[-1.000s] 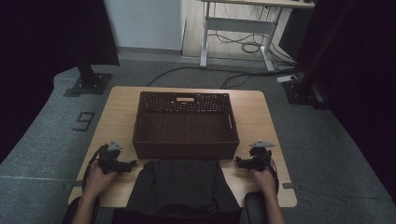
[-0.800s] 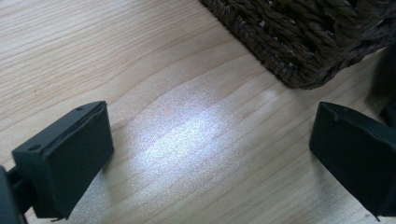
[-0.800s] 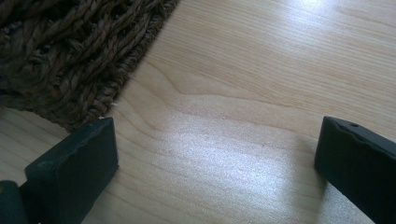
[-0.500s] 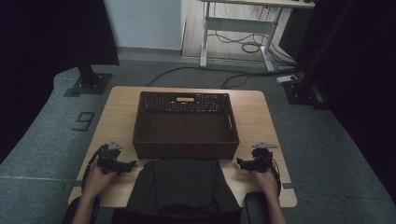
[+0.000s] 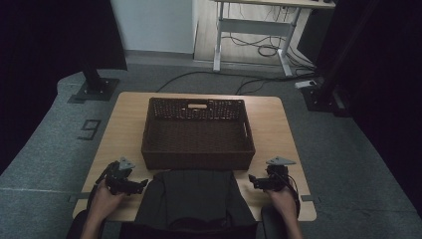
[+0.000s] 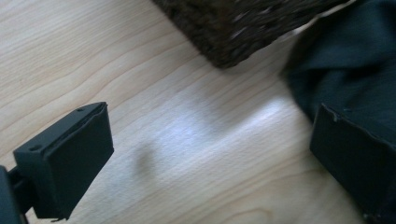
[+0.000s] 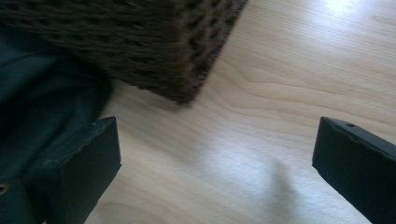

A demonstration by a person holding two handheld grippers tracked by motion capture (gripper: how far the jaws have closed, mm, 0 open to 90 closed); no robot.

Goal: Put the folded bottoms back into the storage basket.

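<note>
A dark folded garment (image 5: 195, 199) lies on the wooden table (image 5: 278, 124) at its near edge, just in front of a dark brown wicker basket (image 5: 198, 132). My left gripper (image 5: 139, 184) rests low at the garment's left edge, jaws wide apart, one jaw over the cloth (image 6: 355, 70). My right gripper (image 5: 253, 180) sits at the garment's right edge, also open, with its left jaw above the cloth (image 7: 42, 93). The basket corner (image 6: 243, 32) shows in the left gripper view, and the basket's other near corner (image 7: 154, 51) in the right gripper view. Nothing is held.
The basket looks empty and takes up the middle of the table. Bare wood lies on both sides of it. Beyond the table are a desk frame (image 5: 254, 30), floor cables (image 5: 259, 50) and black stand bases (image 5: 94, 89).
Both grippers have edged slightly inward toward the garment's edges. The garment and basket have not moved.
</note>
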